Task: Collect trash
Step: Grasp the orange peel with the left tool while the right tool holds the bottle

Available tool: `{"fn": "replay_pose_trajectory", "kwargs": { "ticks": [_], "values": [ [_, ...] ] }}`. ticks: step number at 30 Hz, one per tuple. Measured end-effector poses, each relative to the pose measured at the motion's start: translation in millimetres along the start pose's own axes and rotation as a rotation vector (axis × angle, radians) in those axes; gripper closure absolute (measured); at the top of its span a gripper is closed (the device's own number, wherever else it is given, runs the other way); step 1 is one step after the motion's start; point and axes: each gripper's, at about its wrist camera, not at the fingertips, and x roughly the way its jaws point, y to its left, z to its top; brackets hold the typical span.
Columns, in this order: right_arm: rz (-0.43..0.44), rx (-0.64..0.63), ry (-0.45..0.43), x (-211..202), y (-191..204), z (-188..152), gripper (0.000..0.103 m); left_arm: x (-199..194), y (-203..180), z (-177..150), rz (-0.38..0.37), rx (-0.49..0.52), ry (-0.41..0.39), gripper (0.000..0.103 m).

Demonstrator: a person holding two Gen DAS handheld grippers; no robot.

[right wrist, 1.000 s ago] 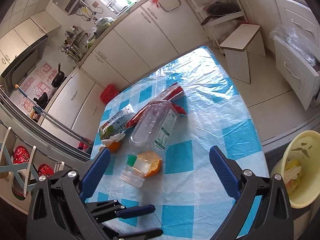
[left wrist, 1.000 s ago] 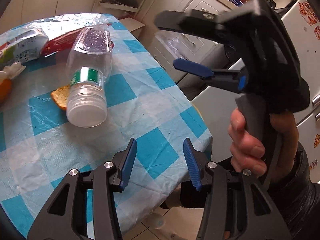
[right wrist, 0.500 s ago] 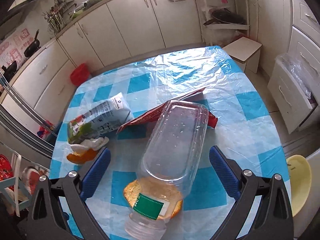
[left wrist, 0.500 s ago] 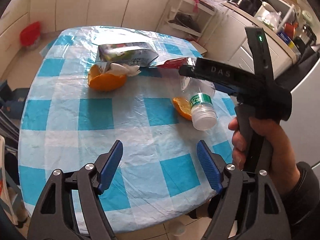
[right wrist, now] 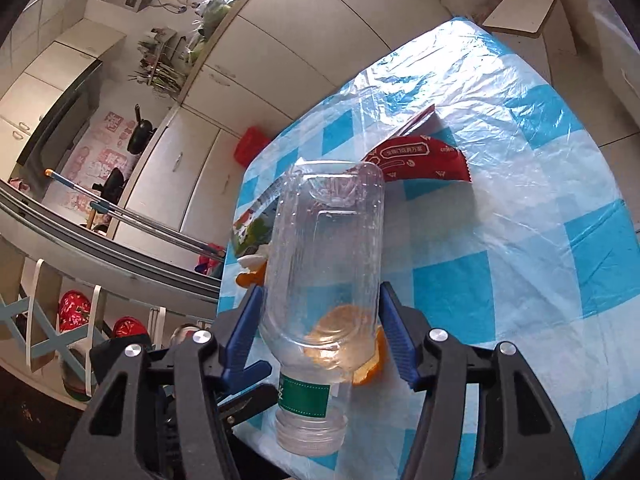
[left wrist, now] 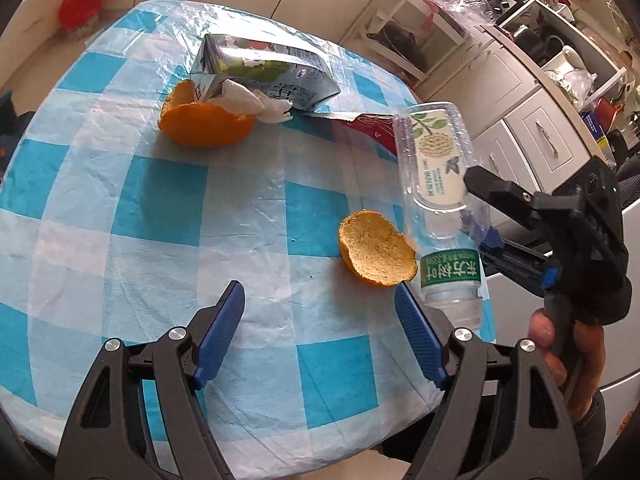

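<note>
Right claw [right wrist: 320, 332] was just closing, pads against bottle [right wrist: 324, 264], tilted beside peel [left wrist: 376, 254] at worktop [left wrist: 248, 216] edge. Left claw [left wrist: 320, 332] was wide, empty. Firm squeeze advised before lifting.

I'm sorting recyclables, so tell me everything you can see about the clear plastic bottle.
The clear plastic bottle is empty, ribbed and see-through, with a green neck band, a pale printed label and no cap visible. It tilts mouth-down toward the camera. The right hand-held gripper has just been closing, and its blue pads now press the bottle's sides. Behind it an orange peel lies on the checked tablecloth; whether the bottle touches either is unclear.
</note>
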Motion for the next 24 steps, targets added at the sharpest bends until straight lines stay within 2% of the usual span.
{"fn": "replay_pose_trajectory", "kwargs": {
  "ticks": [5, 13, 20, 24],
  "values": [
    [-0.025, -0.019, -0.003, -16.0, -2.9, -4.7, 0.045, 10.8, -7.7, 3.4, 0.016, -0.015, -0.009, 0.029],
    [-0.244, -0.12, 0.003, -34.6, -17.5, -12.5, 0.045, 31.7, -32.0, 10.1, 0.093, 0.039, -0.03, 0.028],
    [-0.342, -0.208, -0.005, -32.6, -16.5, -16.6, 0.045, 46.0, -57.4, 8.7, 0.214, 0.125, -0.076, 0.028],
    [-0.39, -0.263, -0.019, -27.5, -12.8, -22.9, 0.042, 46.7, -62.6, 5.6, 0.241, 0.148, -0.093, 0.028]
  ]
}}
